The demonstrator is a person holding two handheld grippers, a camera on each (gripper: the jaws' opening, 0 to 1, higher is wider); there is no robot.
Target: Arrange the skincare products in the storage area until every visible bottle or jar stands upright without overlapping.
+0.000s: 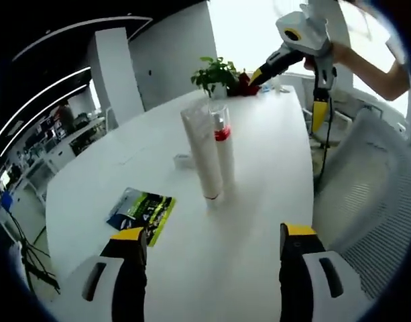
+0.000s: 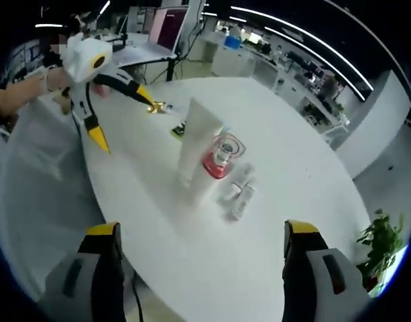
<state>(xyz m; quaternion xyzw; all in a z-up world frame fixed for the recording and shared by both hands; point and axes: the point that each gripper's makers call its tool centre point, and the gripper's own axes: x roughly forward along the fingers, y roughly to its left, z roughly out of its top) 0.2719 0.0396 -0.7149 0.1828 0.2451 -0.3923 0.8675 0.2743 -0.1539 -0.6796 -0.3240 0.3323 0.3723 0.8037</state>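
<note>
Jaws of the left gripper [image 1: 215, 268] stand spread at the bottom of the left gripper view, nothing between them, hovering above the near edge of the white table [image 1: 259, 194]; ahead of them, near the middle of the tabletop, a tall white tube [image 1: 202, 151] stands upright on its cap, and just behind it, touching or nearly so, a slimmer clear bottle [image 1: 222, 144] with a red band also stands upright. In the right gripper view the right gripper [image 2: 202, 268] is likewise spread and empty, held above the opposite edge of the table [image 2: 192, 255], looking down at the same tube [image 2: 197, 144] and bottle [image 2: 222, 157], with two or three small white items [image 2: 237, 191] beside them that seem to lie flat, though they are too small to tell for sure. Each view catches the other gripper raised in a hand on the far side. A printed leaflet [image 1: 143, 211] lies to one side and a potted plant [image 1: 215, 74] sits at the far end. Judging by this, the tall pair is already in order and the step in hand is a pause between grasps; the next move likely calls for the right gripper to descend to the small items, close on one and set it upright, apart from its neighbours, without knocking the narrow-based tube
</note>
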